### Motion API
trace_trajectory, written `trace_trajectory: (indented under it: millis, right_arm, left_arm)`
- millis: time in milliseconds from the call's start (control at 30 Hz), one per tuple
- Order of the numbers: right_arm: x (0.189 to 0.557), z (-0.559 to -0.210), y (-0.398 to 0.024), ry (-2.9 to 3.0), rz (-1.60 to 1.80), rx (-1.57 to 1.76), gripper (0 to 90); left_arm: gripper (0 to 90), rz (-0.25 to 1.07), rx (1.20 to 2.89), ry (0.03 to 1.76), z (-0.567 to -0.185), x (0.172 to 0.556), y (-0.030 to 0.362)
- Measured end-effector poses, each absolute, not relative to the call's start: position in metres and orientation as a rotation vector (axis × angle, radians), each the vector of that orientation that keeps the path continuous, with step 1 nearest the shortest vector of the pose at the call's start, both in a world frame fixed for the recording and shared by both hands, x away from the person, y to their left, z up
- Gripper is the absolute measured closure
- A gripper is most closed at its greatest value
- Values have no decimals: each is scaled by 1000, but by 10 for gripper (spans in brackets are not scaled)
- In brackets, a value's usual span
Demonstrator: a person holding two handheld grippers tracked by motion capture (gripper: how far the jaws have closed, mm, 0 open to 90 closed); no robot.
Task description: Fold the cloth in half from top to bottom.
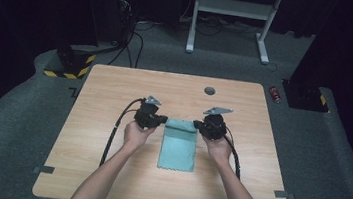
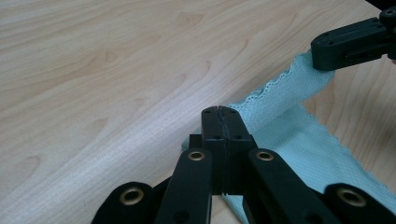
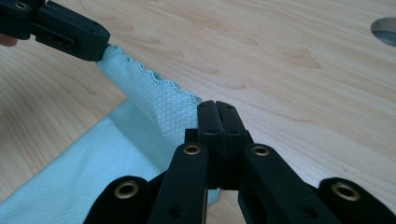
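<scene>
Two grippers pinch the far corners of a teal cloth [image 1: 178, 147] lying mid-table [image 1: 105, 177]. Left gripper [image 2: 218, 112] and right gripper [image 3: 217, 106] each press their jaws together on the cloth's scalloped far edge, lifting it slightly.

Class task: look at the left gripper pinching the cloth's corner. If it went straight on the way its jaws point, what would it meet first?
Probably the right gripper. The left gripper points along the cloth's raised far edge, which the right gripper clamps at its other corner. Depth is hard to judge.
</scene>
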State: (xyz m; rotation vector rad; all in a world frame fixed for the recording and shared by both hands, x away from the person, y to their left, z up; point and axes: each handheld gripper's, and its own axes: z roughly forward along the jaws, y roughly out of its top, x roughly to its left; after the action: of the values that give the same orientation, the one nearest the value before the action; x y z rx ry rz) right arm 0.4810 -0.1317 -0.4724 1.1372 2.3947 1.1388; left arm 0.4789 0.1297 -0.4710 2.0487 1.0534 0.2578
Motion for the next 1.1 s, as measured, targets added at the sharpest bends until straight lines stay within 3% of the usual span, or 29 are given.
trace_trajectory:
  millis: [1100]
  right_arm:
    - [457, -490, -139, 2422, 1168, 1139, 900]
  left_arm:
    - [900, 261, 2064, 1005, -484, 450, 127]
